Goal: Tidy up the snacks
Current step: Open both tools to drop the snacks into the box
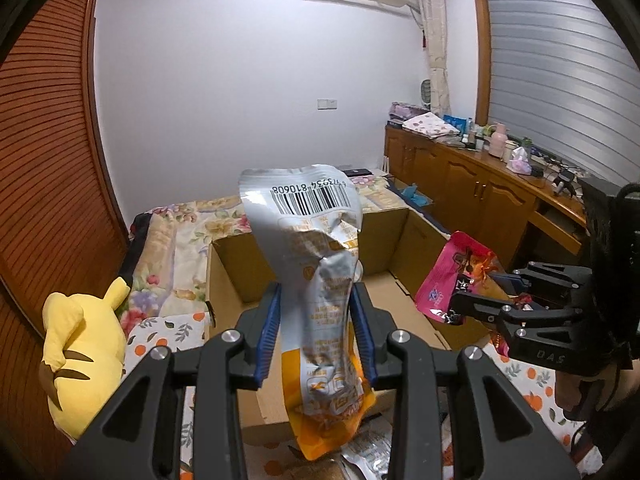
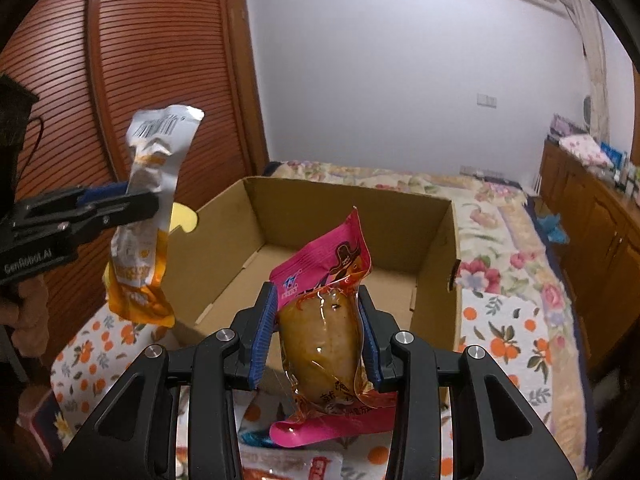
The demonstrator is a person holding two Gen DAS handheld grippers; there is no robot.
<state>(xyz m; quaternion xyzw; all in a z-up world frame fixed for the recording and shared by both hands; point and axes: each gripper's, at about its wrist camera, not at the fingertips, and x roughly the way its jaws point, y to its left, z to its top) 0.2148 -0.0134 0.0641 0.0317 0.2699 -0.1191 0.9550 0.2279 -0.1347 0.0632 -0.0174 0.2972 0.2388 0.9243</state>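
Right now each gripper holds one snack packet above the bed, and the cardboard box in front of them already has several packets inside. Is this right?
Not quite. The left gripper holds a silver-and-orange packet and the right gripper a pink packet, but the cardboard box holds no packets: the right wrist view shows only its bare floor.

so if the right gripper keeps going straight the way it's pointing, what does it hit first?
Most likely the open cardboard box: the right gripper, clamped on the pink snack packet, aims down into it, so probably the box floor or far wall. Depth is uncertain in the fisheye view.
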